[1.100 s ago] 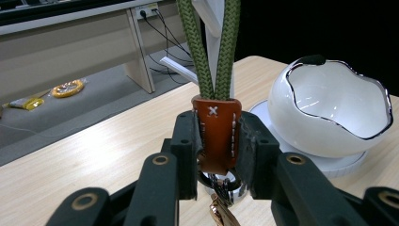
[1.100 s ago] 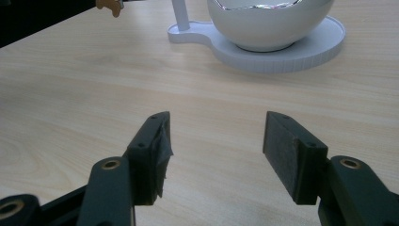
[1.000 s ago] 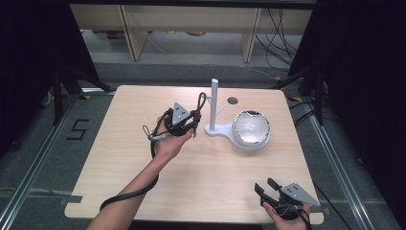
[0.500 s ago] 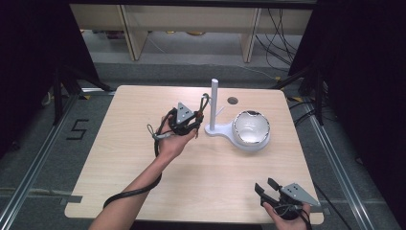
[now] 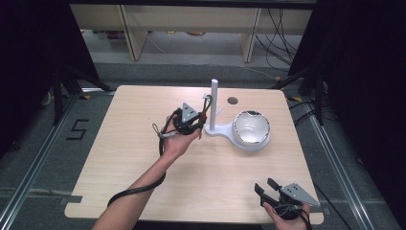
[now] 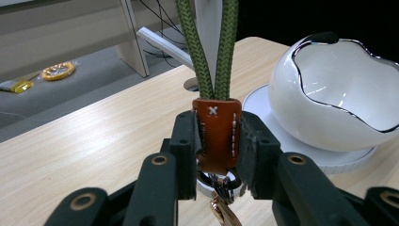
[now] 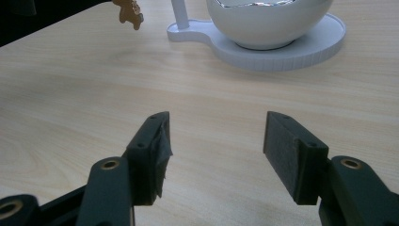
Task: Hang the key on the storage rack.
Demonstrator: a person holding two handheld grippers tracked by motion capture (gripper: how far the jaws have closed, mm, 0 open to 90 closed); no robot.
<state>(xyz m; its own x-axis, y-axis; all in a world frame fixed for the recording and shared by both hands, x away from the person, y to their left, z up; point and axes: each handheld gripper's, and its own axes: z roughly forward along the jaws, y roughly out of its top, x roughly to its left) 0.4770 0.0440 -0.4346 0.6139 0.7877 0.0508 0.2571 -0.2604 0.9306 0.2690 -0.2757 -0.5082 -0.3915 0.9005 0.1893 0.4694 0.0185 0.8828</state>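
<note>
Keychain: I see its brown leather tab (image 6: 217,134) clamped in my left hand-held gripper (image 6: 217,141), raised off the table (image 5: 119,158) just beside the white post.
Cord: green braided loop (image 6: 207,52) runs up from the tab; a metal clasp (image 6: 221,212) dangles below.
Left hand-held gripper: jaws closed tight on the tab.
Stand: white post (image 5: 214,103) and white bowl (image 5: 251,128) share one base, mid-table.
Right hand-held gripper (image 7: 216,146): jaws wide apart, holding nothing, at the table's near right corner.
</note>
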